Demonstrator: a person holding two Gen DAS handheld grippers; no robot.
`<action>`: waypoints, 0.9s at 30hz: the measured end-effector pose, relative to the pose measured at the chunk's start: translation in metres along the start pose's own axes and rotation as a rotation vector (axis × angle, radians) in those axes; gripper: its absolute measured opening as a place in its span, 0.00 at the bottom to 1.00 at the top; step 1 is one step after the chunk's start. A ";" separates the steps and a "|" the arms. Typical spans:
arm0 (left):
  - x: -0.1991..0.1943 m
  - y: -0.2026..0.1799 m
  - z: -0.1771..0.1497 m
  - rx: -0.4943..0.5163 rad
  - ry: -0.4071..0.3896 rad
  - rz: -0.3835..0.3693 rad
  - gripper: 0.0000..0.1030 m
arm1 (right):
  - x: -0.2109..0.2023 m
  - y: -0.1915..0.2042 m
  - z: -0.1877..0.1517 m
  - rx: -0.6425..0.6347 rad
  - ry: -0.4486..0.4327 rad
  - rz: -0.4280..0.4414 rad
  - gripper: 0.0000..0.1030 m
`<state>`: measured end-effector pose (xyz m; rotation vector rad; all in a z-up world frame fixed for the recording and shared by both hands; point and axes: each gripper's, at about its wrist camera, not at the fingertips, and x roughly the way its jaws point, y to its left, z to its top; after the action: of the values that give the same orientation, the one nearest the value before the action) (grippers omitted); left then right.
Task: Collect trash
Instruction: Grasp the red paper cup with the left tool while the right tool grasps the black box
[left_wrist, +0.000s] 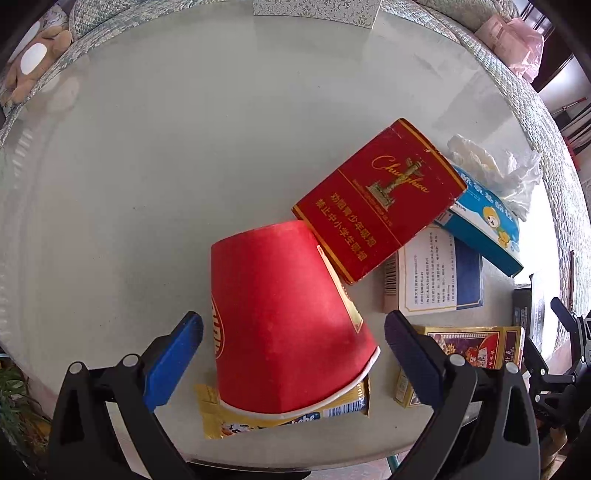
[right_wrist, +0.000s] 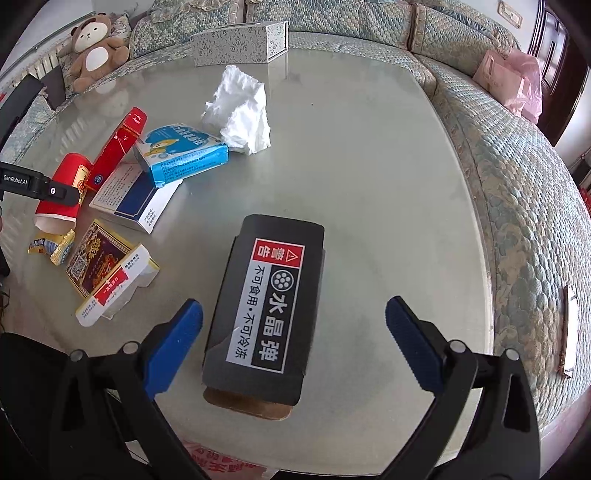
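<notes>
A glossy round table stands before a patterned sofa.

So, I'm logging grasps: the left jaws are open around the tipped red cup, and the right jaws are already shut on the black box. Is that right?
Not quite. The right gripper is open, its jaws standing apart on either side of the black box, as the right wrist view shows. The left gripper is indeed open around the tipped red cup.

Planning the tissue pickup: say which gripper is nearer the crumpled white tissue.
Likely right, though both are far. The right gripper straddles the black box, tissue ahead-left; the left gripper straddles the red cup beyond the boxes.
</notes>
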<state>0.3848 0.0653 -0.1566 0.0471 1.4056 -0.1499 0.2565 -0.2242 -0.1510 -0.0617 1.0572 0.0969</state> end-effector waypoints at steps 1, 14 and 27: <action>0.001 0.000 0.003 -0.001 0.004 -0.002 0.94 | 0.002 0.000 0.000 -0.001 0.001 -0.002 0.94; 0.017 0.008 0.009 -0.036 0.037 -0.033 0.94 | 0.006 0.002 -0.001 0.003 0.008 -0.011 0.83; 0.016 0.019 0.013 -0.077 0.040 -0.059 0.80 | 0.002 0.007 0.001 0.008 -0.007 0.019 0.52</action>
<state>0.4028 0.0816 -0.1713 -0.0555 1.4524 -0.1441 0.2573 -0.2170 -0.1523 -0.0437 1.0514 0.1102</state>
